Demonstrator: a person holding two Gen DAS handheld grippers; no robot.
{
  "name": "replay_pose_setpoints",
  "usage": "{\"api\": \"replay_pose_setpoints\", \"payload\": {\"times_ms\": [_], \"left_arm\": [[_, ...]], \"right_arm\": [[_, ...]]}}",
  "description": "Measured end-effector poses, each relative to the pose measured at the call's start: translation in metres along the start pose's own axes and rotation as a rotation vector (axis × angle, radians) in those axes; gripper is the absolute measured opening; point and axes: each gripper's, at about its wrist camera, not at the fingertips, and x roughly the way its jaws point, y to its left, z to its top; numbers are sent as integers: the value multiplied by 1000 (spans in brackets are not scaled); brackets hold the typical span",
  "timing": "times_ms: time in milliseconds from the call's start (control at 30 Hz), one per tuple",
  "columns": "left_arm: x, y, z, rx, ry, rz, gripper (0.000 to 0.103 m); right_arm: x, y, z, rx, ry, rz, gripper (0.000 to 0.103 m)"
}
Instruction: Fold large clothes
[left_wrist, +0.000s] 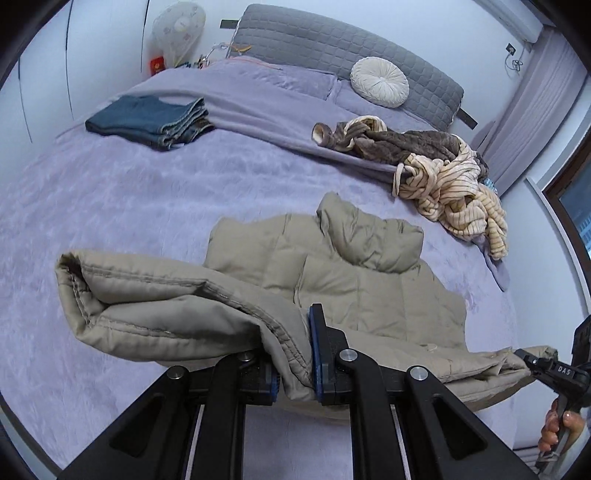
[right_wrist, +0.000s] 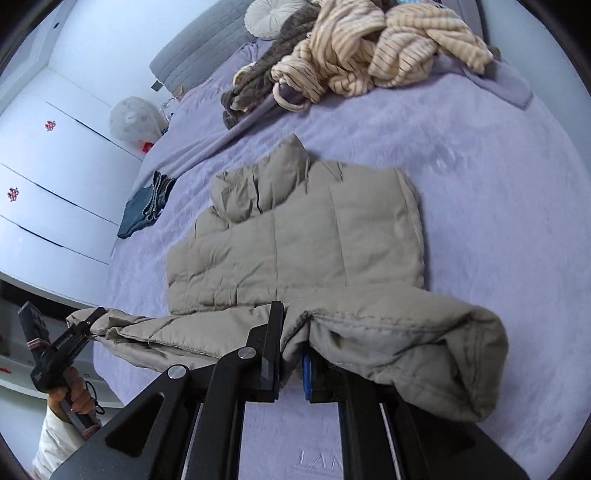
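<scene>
A beige padded jacket (left_wrist: 354, 280) lies on the purple bed (left_wrist: 147, 206), collar toward the headboard. My left gripper (left_wrist: 293, 354) is shut on the jacket's bottom hem, which droops over it to the left. My right gripper (right_wrist: 288, 354) is shut on the same hem at its other end; the jacket (right_wrist: 295, 236) stretches away from it. The hem edge is lifted off the bed between the two grippers. The right gripper shows at the right edge of the left wrist view (left_wrist: 524, 356), and the left gripper at the left of the right wrist view (right_wrist: 94, 317).
Folded blue jeans (left_wrist: 147, 120) sit at the far left of the bed. A heap of brown and striped cream clothes (left_wrist: 436, 166) lies at the far right near a round white cushion (left_wrist: 380, 82). White wardrobe doors (right_wrist: 44, 177) stand beyond the bed.
</scene>
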Motion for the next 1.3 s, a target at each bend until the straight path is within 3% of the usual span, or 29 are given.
{"api": "replay_pose_setpoints", "payload": {"times_ms": [167, 267, 667, 800, 900, 933, 967, 1000, 1033, 1067, 1133, 1200, 1233, 1267, 1300], "left_arm": [[56, -15, 56, 27, 1, 60, 15], [100, -14, 72, 25, 27, 100, 15], [258, 1, 80, 64, 183, 201, 15], [278, -2, 79, 72, 180, 227, 15], [263, 1, 80, 76, 158, 194, 17], [255, 3, 81, 80, 142, 171, 23], [246, 5, 81, 83, 125, 150, 41], [234, 7, 80, 87, 97, 146, 59], [223, 8, 80, 91, 59, 161, 95], [210, 10, 80, 97, 8, 181, 103], [194, 9, 80, 125, -18, 176, 103], [186, 7, 77, 125, -4, 158, 103], [185, 5, 74, 125, 6, 136, 102], [186, 1, 70, 131, 23, 115, 90], [191, -5, 64, 148, 56, 77, 80]], "right_arm": [[37, 9, 75, -59, -20, -61, 9], [72, 8, 103, -76, -2, -102, 9], [194, -40, 133, 61, 48, -149, 9], [213, -50, 136, 115, 55, -132, 9], [206, -51, 139, 147, 62, -116, 13], [200, -49, 139, 145, 60, -109, 18], [196, -47, 139, 142, 55, -101, 31], [189, -45, 139, 136, 48, -89, 58], [181, -42, 138, 130, 32, -80, 71], [171, -39, 136, 129, 5, -76, 80], [155, -33, 133, 121, -38, -61, 80], [148, -26, 127, 112, -36, -15, 70], [147, -20, 122, 95, -32, 3, 44], [151, -12, 116, 64, -6, 9, 24], [157, -6, 110, 32, 21, 8, 22]]}}
